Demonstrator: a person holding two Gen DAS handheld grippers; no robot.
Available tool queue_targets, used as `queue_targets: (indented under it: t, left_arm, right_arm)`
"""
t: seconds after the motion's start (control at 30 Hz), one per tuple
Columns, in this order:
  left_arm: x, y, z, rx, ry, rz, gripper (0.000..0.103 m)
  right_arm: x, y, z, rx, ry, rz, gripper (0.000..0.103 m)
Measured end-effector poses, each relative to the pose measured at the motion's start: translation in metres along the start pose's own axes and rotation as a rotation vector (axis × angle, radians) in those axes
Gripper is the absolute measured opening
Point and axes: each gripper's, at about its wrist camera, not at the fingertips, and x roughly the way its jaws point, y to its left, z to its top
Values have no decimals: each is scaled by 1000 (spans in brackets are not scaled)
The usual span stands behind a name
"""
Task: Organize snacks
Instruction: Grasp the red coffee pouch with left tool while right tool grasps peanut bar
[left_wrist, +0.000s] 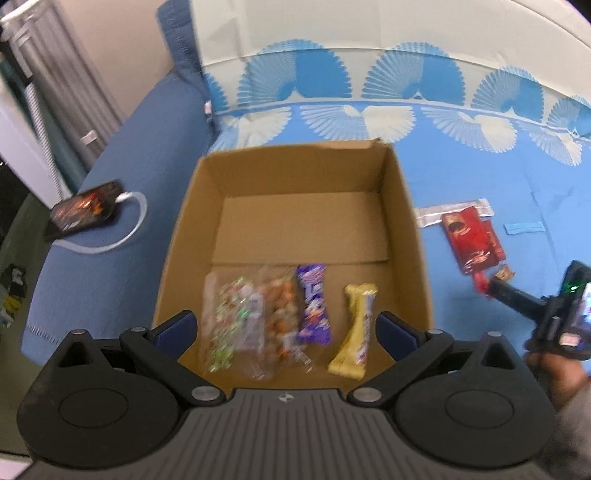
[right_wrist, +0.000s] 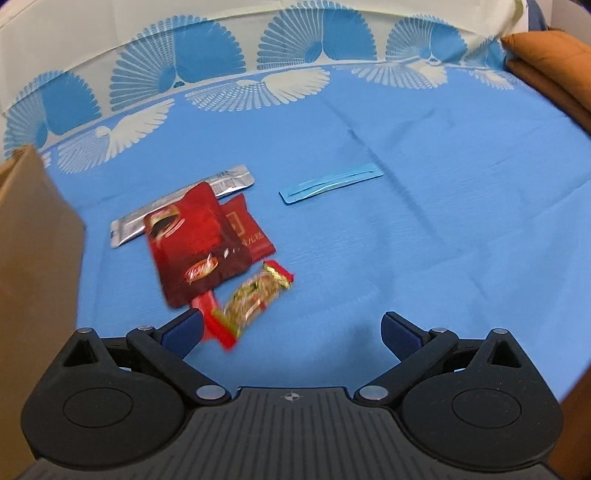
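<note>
Both claws stand wide open and empty. The left claw (left_wrist: 286, 328) hovers over the near end of the cardboard box (left_wrist: 207, 206), and the right claw (right_wrist: 291, 330) hovers low over the blue bed sheet (right_wrist: 424, 229), just short of the loose snacks.

4 snacks already lie in a row on the box floor: a clear bag of green-and-white sweets (left_wrist: 231, 325), a clear bag of orange pieces (left_wrist: 282, 317), a purple wrapper (left_wrist: 313, 304) and a yellow bar (left_wrist: 356, 328). Outside, beside the box, lie a large red sachet (right_wrist: 192, 243), a smaller red packet (right_wrist: 251, 229) partly under it, a silver stick pack (right_wrist: 232, 181), a thin blue sachet (right_wrist: 330, 182) set apart, and a red-and-gold candy bar (right_wrist: 255, 299) nearest the right claw.

These all look light, thin and crinkly; the film is probably slick, and the flat sachets likely flex when pinched. The candy bar seems best taken across its middle, where it is thickest, rather than by its flimsy sealed ends.

Only the left view shows the box interior, a phone (left_wrist: 83, 210) with a white cable (left_wrist: 125, 229) on the bed's blue edge, and the person's hand (left_wrist: 554, 369) holding the right claw. Only the right view shows the separate blue sachet clearly and an orange cushion (right_wrist: 546, 62).
</note>
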Motion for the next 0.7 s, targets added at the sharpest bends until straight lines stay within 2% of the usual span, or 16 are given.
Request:
queue_targets:
  t: [0.07,0.1,0.2,0.27,0.3,0.47,0.57,0.7]
  left_arm:
    - [6,-14,11,18,13,-19,103]
    - [10,-22,18,24,20,-32,103]
    - [21,-44,33,39,28,-62,103]
    - [28,-62,44,56,33,-89,103]
    - [31,-71,49,65,36,-107,103]
    - [63,-116,80,51,117,-228,103]
    - [90,-147,97,45,142,-242,103]
    - [137,-191,112,102,190,-232,103]
  right_arm:
    - [12,1,2,10,-18,-14,102]
    - [19,-2,3,8,-33,-49,102]
    - [24,-8,3,21,-64,-53,102]
    - [27,-12,4,14,-89,-95,101]
    - [29,-19,4,51,-104,-132,101]
    - [38,-24,9,59,-120,-153,102]
    - [41,-33,13,102,-129,-214,102]
    - [44,-47,16,186,-135,-267,102]
